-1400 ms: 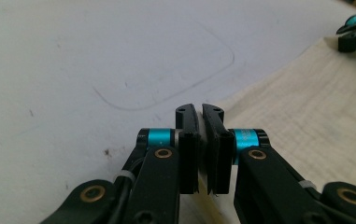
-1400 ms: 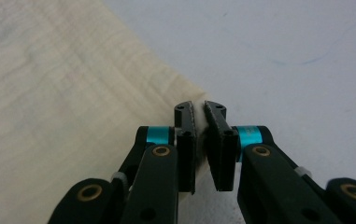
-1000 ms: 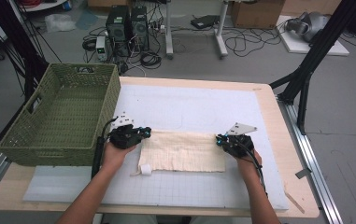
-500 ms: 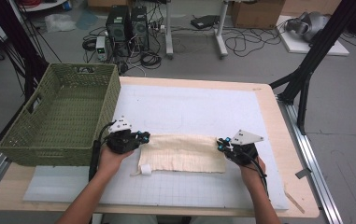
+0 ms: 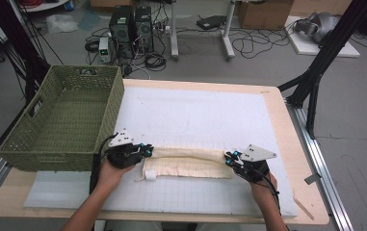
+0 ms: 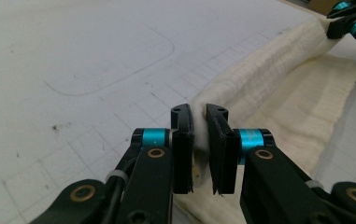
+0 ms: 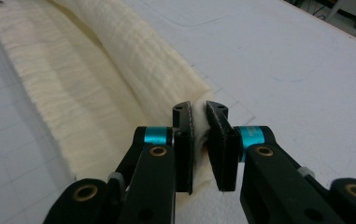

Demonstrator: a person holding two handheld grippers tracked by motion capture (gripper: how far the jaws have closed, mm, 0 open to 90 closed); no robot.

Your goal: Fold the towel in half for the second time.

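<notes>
1. From the high view I see the cream cloth [image 5: 188, 162] lying as a long folded strip on the white mat [image 5: 195, 115], just beside the near right corner of the green basket [image 5: 63, 120]. Everything below is placed against that basket.
2. My left gripper [image 5: 145, 150] sits just off the basket's near right corner and pinches the cloth's end closest to the basket.
3. My right gripper [image 5: 230, 159] is well apart from the basket, at the cloth's far end, and grips that end too. The cloth's raised fold runs between the two grippers, on the side away from me.
4. A small white tag [image 5: 150, 176] shows at the cloth's near corner, on the basket side.
5. In the left gripper view the jaws stand narrow, clamped on a fold of the cloth [image 6: 278, 84]; the fold runs away from them to the other gripper [image 6: 351, 21] at the top right.
6. In the right gripper view the jaws are likewise nearly closed, with the cloth's [image 7: 87, 74] corner caught between them; the rest of the cloth lies to their left on the gridded mat [image 7: 283, 60].
</notes>
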